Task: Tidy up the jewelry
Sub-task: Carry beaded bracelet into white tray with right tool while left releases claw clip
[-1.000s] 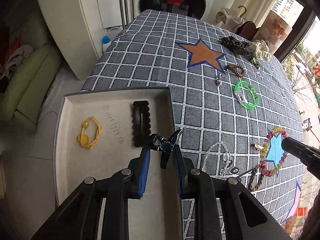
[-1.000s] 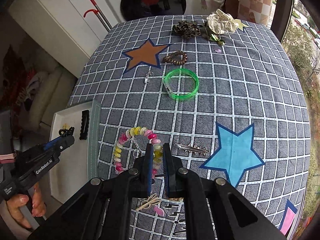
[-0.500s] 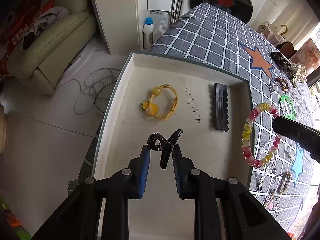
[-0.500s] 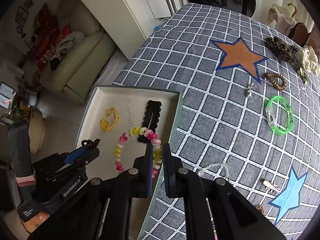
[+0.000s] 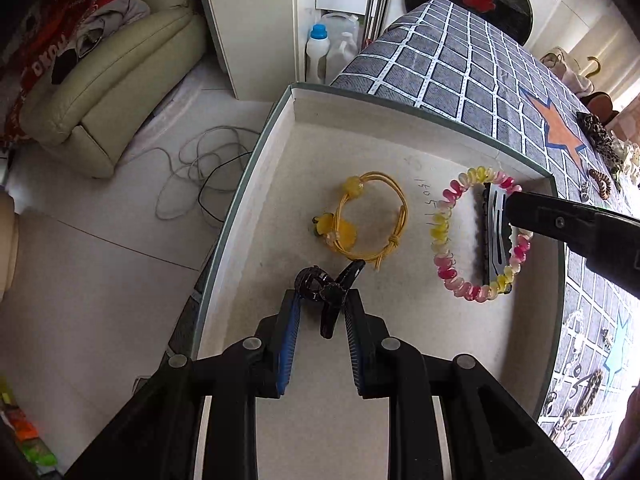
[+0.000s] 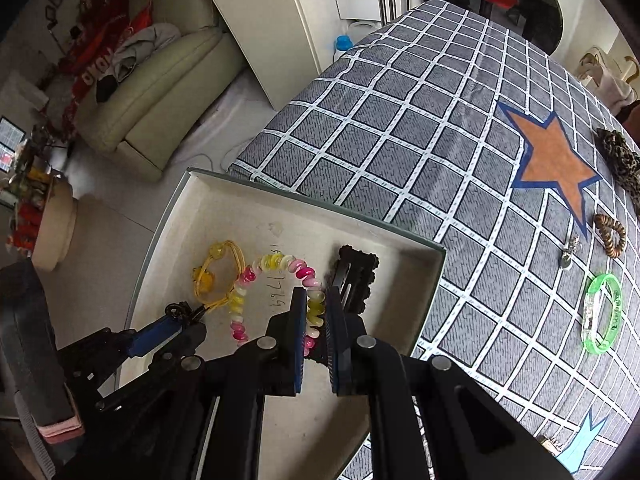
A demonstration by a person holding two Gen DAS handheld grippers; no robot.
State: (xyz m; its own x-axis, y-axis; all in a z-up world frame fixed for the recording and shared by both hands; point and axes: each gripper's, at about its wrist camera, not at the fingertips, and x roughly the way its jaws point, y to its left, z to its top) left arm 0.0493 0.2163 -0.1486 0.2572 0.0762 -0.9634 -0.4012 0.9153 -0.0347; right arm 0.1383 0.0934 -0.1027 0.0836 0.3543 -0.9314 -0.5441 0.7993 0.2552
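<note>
Both pieces were over the tray (image 5: 256, 168) — light, slippery little things.
Left hand-held gripper (image 5: 322, 300) pinched the stiff black claw clip (image 5: 326, 286); right hand-held gripper (image 6: 316, 308) clamped the loose, dangling beaded bracelet (image 6: 276, 264) by one bead.

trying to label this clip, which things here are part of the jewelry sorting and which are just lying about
Part of the job:
- tray
- left gripper holding black claw clip
- right gripper holding pink and yellow bead bracelet
- yellow cord bracelet
- black hair clip
- green bangle

Just lying about:
- sofa
- cable
- detergent bottle
</note>
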